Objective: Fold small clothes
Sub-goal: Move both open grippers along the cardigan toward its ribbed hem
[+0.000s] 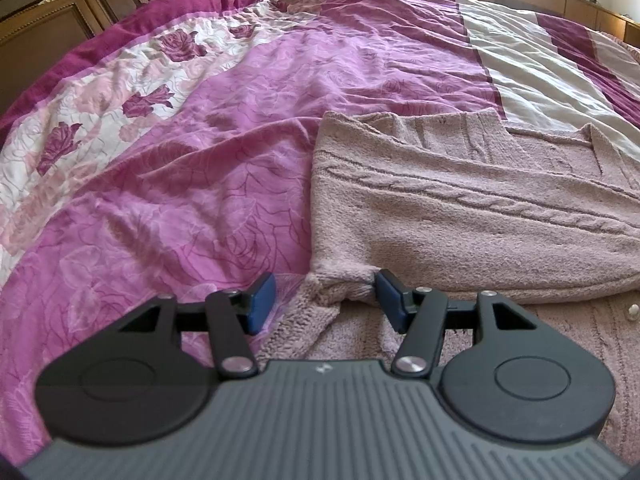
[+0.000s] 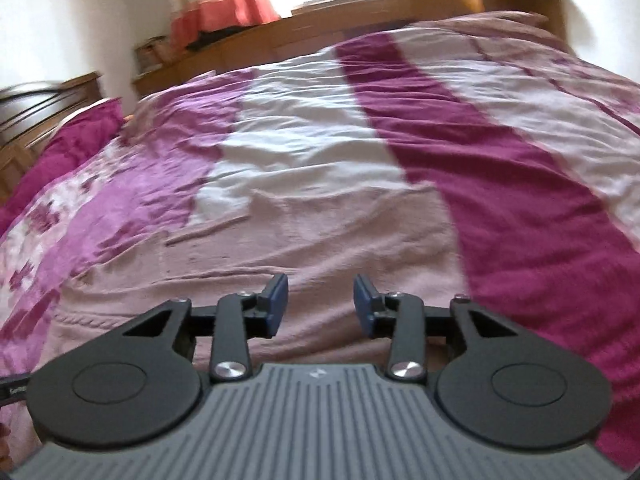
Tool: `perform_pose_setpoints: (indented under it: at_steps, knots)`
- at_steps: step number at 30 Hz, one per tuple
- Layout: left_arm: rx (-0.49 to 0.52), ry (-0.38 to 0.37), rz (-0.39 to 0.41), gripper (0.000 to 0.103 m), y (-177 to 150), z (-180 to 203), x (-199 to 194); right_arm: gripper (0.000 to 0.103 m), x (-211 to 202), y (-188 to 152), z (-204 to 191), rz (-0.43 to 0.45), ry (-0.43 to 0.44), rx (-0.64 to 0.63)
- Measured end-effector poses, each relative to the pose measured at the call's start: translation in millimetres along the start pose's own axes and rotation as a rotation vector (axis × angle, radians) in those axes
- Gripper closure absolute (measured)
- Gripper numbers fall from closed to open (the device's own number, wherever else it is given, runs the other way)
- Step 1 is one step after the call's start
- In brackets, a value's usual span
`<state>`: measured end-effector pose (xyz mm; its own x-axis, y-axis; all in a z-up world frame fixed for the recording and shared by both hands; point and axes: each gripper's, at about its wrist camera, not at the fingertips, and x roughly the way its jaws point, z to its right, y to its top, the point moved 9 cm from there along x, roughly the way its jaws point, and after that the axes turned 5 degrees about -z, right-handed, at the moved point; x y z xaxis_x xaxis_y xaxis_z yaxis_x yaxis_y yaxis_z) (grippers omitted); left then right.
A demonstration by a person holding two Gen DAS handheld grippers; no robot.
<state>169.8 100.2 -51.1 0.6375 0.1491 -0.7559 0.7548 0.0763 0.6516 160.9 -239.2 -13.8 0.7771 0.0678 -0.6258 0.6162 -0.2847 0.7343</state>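
**Left wrist: jaws spread over the cardigan's folded corner**

Left wrist view is showing the bedspread (image 1: 224, 128) taking up most of the scene, a thin quilted cotton lying in soft wrinkles, printed with magenta roses, lilac leaf outlines and broad cream and plum stripes. On it the cardigan (image 1: 460, 216) is lying partly folded, a dusty-pink fuzzy knit with a raised cable running along the turned-over panel and a small pale button (image 1: 633, 310) showing on the layer beneath. Its thick, rounded fold edge is bunching into a nub right at the left gripper (image 1: 326, 302), whose blue pads are standing wide apart, one over the bedspread, the other touching the knit; nothing is being held.

Right wrist view is blurring, yet the right gripper (image 2: 321, 304) is hovering over the same pink knit, its fingers moderately apart and gripping nothing.

My judgement: the step in hand is taking the next fold. To do it well, the left jaws should be closing over the full thickness of that bunched corner, not only the top layer, since loose knit is stretching easily. Both grippers should be lifting low and level, so the cable panel is staying flat and the edges are meeting squarely
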Motion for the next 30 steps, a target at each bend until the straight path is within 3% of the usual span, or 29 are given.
perform_pose_setpoints:
  at_steps: [4, 7, 9, 17, 19, 30]
  knots:
    - [0.006, 0.008, 0.002, 0.044, 0, 0, 0, 0.057, 23, -2, -24, -0.037, 0.055, -0.068]
    - [0.007, 0.007, 0.003, 0.044, 0, 1, 0, 0.057, 40, -12, -18, -0.089, 0.019, -0.067]
    - [0.007, 0.005, 0.006, 0.044, -1, 0, -1, 0.056, 39, -17, -8, -0.078, 0.004, -0.048]
    - [0.053, 0.026, 0.023, 0.044, -1, 4, -4, 0.056, 11, -15, 28, -0.047, -0.046, 0.029]
    - [0.057, 0.024, 0.015, 0.044, -1, 5, -6, 0.052, 1, -13, 33, -0.042, -0.061, 0.046]
    - [0.064, -0.008, -0.018, 0.045, -3, -9, -50, 0.035, -55, -26, 19, -0.100, 0.072, 0.096]
